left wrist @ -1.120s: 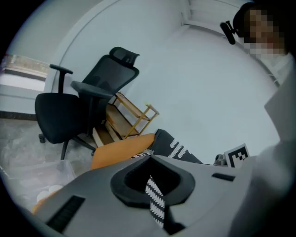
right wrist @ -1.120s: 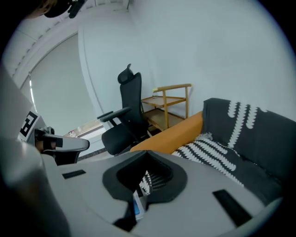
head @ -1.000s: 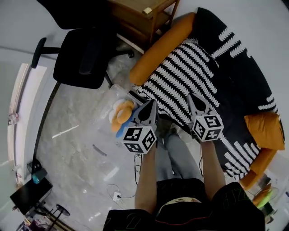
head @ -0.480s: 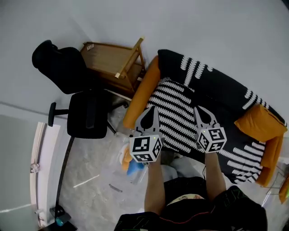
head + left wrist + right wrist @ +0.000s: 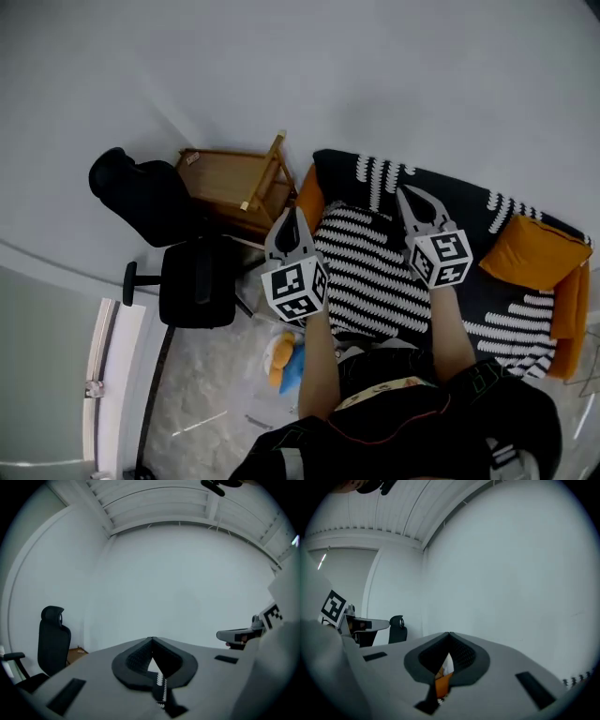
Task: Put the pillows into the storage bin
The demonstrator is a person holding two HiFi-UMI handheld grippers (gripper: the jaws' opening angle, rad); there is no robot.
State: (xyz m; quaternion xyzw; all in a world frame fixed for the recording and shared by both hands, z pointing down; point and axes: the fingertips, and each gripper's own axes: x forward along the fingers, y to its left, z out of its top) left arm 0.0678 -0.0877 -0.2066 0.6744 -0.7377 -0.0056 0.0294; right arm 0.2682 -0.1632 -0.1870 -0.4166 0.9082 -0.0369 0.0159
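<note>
Tongs on both sides are pressed together with nothing between them. The left gripper (image 5: pixel 290 221) and right gripper (image 5: pixel 409 199) now point up at the bare wall (image 5: pixel 281 66), where a second ago they aimed down at the striped sofa seat (image 5: pixel 375 281). The whole view has swung upward with them. An orange pillow (image 5: pixel 531 251) lies at the sofa's end beyond the right gripper. The storage bin (image 5: pixel 262 380) stands on the floor below the left arm, with orange and blue shapes inside.

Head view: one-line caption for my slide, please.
Left gripper and right gripper, both shut and empty, held above the striped sofa; orange pillow at its right end.
</note>
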